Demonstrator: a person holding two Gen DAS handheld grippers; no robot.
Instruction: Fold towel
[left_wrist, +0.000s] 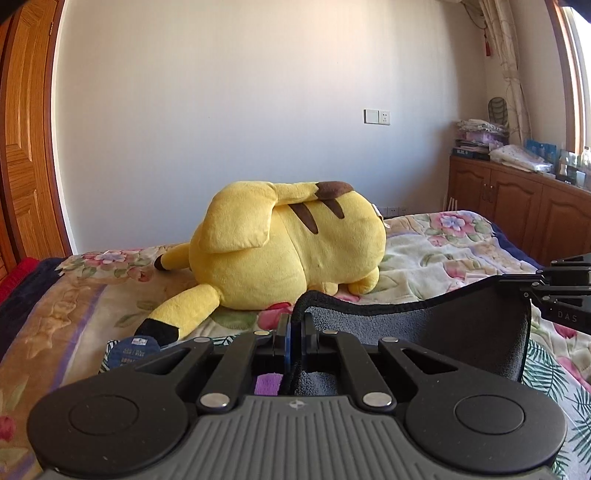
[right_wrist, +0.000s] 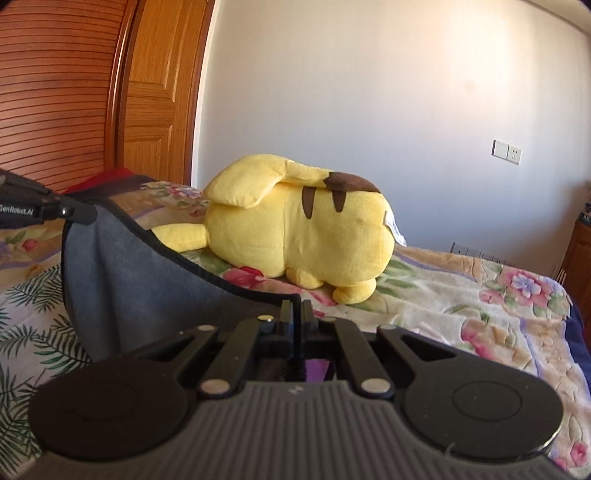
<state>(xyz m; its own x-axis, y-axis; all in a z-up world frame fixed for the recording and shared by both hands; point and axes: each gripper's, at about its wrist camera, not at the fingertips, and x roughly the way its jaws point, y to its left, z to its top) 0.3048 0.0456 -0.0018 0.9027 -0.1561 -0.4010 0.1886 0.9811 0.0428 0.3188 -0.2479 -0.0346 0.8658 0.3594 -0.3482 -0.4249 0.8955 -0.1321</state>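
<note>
One floral bed (left_wrist: 443, 251) spreads beneath me, a yellow plush (left_wrist: 288, 243) lying on it beyond the grey towel (left_wrist: 424, 332), which hangs stretched above the covers between my left fingers (left_wrist: 295, 328) and right fingers (right_wrist: 296, 314), each pair pinched closed on an upper corner.

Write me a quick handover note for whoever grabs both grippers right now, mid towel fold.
Left gripper: shut on one top corner of the grey towel.
Right gripper: shut on the other top corner.
The towel hangs between the two, lifted above the floral bedspread, its top edge sagging in the middle. The lower part is hidden behind the grippers.
A yellow plush toy lies on the bed just beyond the towel, apart from it.
Done: both corners gripped and raised.
Left: no fold is visible yet. Probably lay the towel down and bring the edges together, keeping short of the plush toy.
</note>
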